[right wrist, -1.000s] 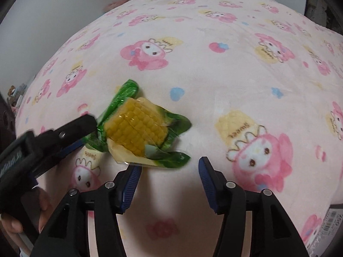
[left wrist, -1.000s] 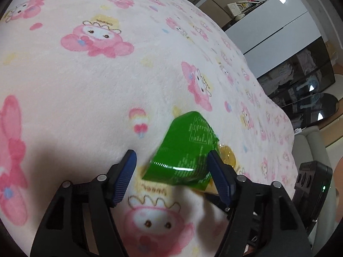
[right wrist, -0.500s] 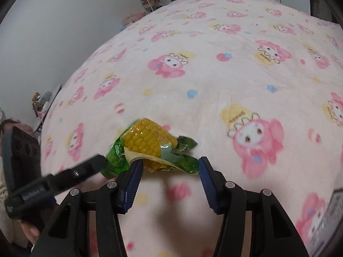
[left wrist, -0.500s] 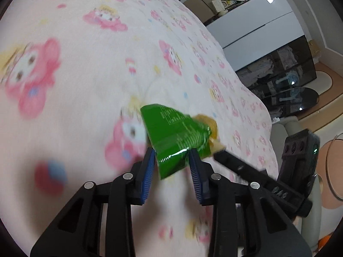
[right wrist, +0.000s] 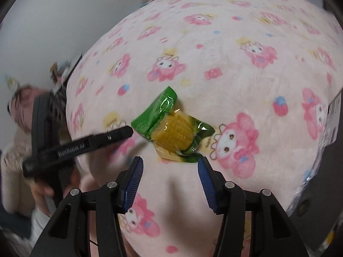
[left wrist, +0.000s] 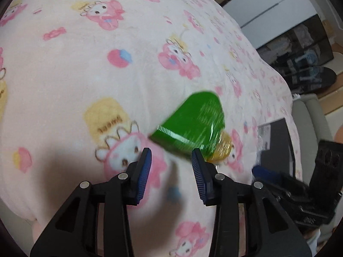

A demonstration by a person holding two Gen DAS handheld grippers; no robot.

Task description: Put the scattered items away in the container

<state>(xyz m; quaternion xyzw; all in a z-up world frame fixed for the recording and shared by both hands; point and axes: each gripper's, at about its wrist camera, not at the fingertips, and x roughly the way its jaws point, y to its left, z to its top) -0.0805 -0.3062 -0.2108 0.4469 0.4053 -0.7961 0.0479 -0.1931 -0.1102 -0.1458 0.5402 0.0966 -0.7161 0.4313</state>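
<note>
Corn packet lies just ahead of the right gripper, long axis diagonal; left gripper, jaws just reopening, equally near, both empty.

Glossy green plastic corn packet on soft, matt fleece blanket

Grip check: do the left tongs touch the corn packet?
Cannot tell. The left tongs have just been opening; in the left wrist view the blurred corn packet, at their tips, overlaps one fingertip, no plain gap or contact.
</note>
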